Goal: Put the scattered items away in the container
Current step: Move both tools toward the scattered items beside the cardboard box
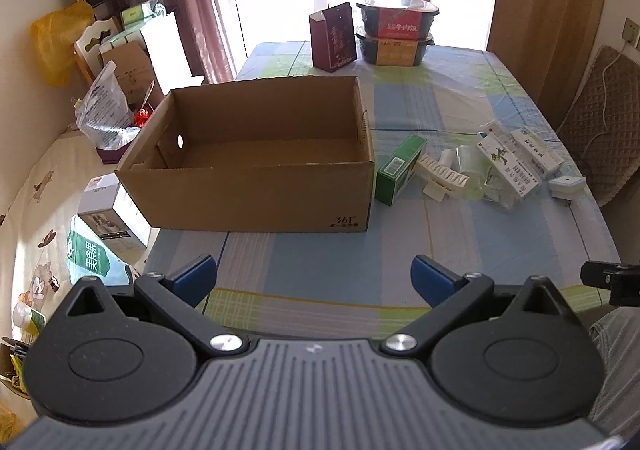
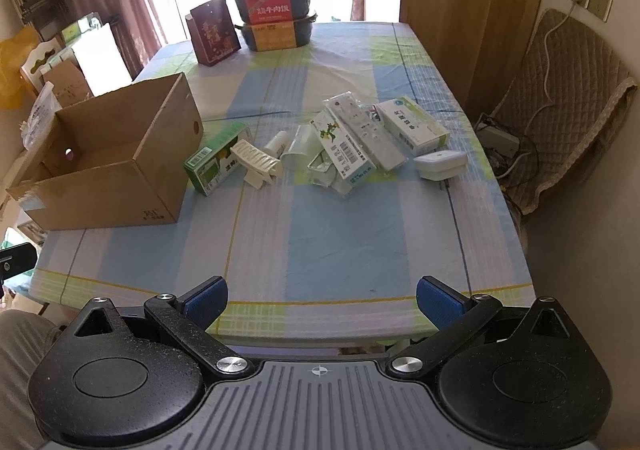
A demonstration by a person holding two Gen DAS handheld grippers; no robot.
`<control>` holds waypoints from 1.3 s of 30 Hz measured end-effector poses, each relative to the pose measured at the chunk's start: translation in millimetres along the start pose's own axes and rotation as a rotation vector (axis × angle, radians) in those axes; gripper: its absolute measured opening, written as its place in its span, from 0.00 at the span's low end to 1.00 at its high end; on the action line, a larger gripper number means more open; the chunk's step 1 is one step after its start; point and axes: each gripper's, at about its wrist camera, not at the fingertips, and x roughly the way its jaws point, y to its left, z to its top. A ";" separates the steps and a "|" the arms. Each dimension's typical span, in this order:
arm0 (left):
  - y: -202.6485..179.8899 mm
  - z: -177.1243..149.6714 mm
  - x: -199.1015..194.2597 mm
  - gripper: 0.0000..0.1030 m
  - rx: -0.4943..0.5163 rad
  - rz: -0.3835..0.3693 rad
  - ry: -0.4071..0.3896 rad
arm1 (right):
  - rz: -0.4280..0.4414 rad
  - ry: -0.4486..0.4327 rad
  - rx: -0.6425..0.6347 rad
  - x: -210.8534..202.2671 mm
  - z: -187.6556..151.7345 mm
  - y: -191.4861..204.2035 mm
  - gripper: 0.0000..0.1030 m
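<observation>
Right gripper [image 2: 322, 300]: jaws spread wide, nothing held, poised above the near table [image 2: 360, 250] edge. Cardboard box [image 2: 108, 169]: open, at left. Green carton [image 2: 216, 159], white clip [image 2: 260, 161], remote [image 2: 368, 133], white adapter [image 2: 439, 163]: scattered mid-table.

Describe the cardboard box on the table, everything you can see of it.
The cardboard box is plain brown corrugated card, rectangular and open at the top, with nothing visible inside. It stands upright on the checked tablecloth at the table's left side. A round hole pierces each short end wall, and a small dark "361°" print marks a lower corner of its near long side. A green carton lies close beside its right end; whether they touch is unclear. Neither gripper is near it.
</observation>
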 end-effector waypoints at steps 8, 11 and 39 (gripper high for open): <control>2.5 0.4 5.6 0.99 -0.006 0.007 0.015 | -0.003 0.003 -0.008 2.8 0.4 2.1 1.00; 4.1 1.3 7.2 0.99 -0.010 0.010 0.019 | -0.007 0.003 -0.011 3.2 1.6 2.8 1.00; -2.8 -0.4 28.7 0.99 0.019 -0.005 0.066 | -0.020 0.028 -0.009 16.1 9.9 2.0 1.00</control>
